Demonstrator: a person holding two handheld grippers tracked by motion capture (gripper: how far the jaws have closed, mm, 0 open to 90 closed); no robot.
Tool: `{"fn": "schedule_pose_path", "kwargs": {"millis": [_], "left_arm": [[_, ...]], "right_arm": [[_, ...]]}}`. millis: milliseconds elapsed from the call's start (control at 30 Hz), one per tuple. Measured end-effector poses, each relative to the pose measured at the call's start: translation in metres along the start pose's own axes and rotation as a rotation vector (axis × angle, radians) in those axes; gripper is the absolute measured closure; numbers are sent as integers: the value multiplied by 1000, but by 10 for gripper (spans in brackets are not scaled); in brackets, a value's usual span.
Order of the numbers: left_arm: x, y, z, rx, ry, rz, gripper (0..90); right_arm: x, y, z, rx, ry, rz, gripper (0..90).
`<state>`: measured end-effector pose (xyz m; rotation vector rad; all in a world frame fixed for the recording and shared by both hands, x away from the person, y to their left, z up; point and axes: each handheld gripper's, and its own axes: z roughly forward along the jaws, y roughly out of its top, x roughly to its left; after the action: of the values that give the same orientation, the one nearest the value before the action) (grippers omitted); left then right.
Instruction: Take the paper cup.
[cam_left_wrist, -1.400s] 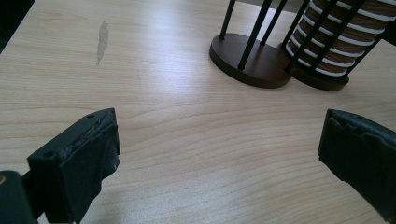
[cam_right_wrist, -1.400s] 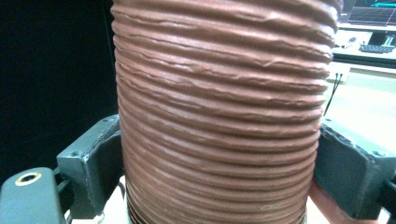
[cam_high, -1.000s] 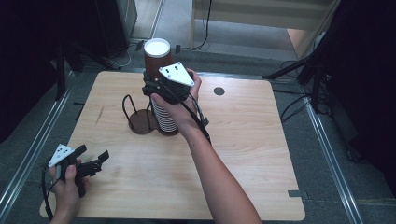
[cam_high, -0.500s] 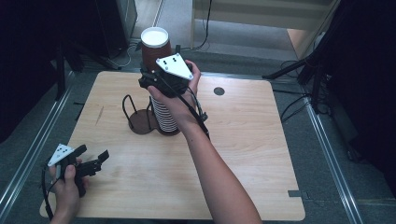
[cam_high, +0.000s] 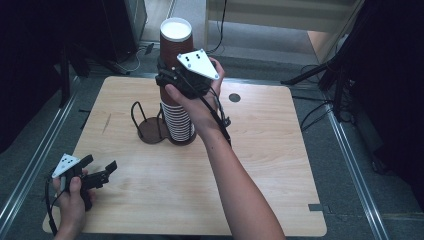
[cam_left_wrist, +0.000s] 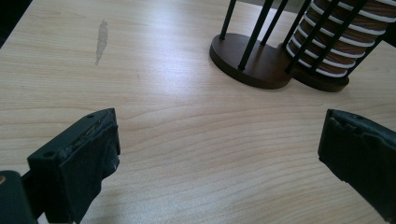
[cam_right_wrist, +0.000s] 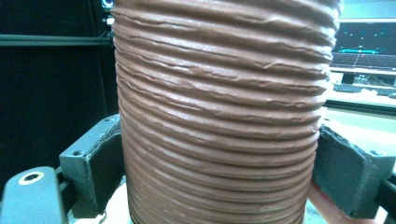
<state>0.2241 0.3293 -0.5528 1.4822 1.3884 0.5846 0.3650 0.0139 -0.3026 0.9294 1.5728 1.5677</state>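
The right tool (cam_high: 172, 82), upper centre of the high view, is clamped on a ribbed brown paper cup (cam_high: 175, 42) at the top of the cup stack (cam_high: 177, 120), which stands in a dark wire holder (cam_high: 150, 127) on the worktop (cam_high: 280, 150). The cup looks light and easily crushed, so a gentle grip on the ribbed mid-wall suits it. The right forearm reaches up from the bottom edge. The left tool (cam_high: 100, 167), lower left, rests with jaws apart.

Table (cam_high: 270, 165) evenly lit, surroundings dark; glare patch on wood.
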Motion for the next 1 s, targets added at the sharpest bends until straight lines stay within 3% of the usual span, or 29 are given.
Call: {"fn": "schedule_pose_path", "kwargs": {"millis": [300,667,833,933,1000], "left_arm": [[0,0,0,-1,-3,2,0],[1,0,0,-7,-10,-2,0],[4,1,0,-20,1,-16,0],[5,4,-1,7,1,1,14],[4,6,-1,14,35,8,77]], "right_arm": [[-15,9,-10,-22,-28,3,115],[-32,7,-22,-23,-69,-1,115],[-42,3,-30,-17,-92,-1,115],[-47,1,-35,-13,-102,0,115],[-50,-1,-38,-13,-111,-11,115]]}}
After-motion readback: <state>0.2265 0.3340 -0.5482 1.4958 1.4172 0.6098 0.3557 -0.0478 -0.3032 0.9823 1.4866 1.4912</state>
